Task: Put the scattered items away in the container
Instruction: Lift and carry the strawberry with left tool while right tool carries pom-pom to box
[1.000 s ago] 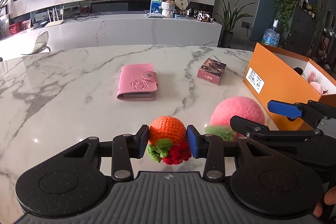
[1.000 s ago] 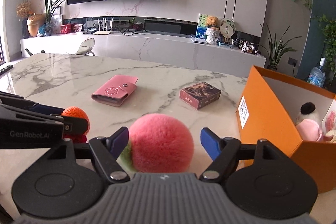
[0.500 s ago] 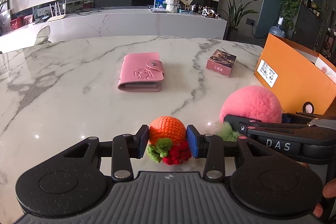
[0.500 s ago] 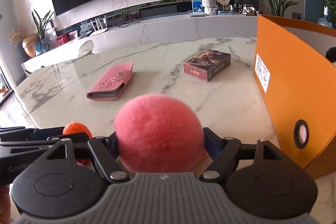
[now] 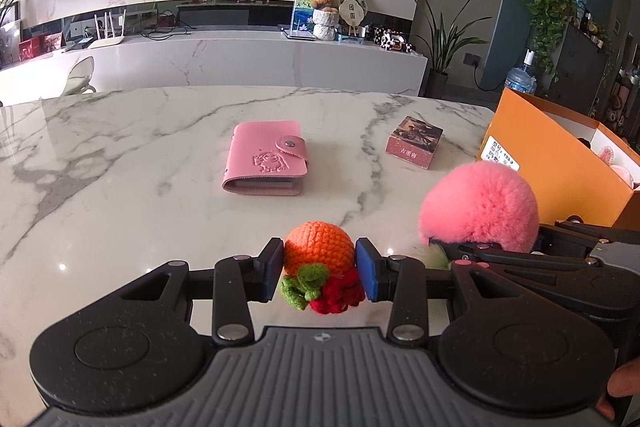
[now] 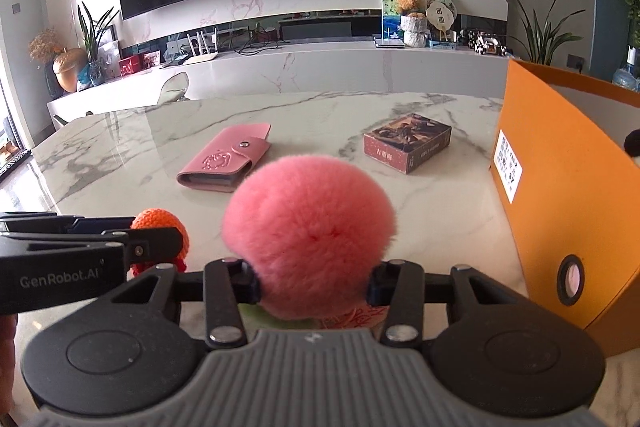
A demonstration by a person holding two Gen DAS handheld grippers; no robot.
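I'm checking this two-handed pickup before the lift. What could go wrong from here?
The right gripper jaws are closing low on the fluffy pink ball; soft fur may squash and slip out. The left gripper sits close beside it with the orange crochet toy, so they may collide while heading for the orange box. The box's tall near wall could catch either toy.

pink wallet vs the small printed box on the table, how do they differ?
The pink wallet is plain pink with an embossed figure and a snap flap; the printed box carries dark artwork with a pinkish lettered side. The wallet is flatter with a wider face; the box is more compact and blocky. The wallet lies further from the orange container than the box. Both lie flat on the marble table, ungripped.
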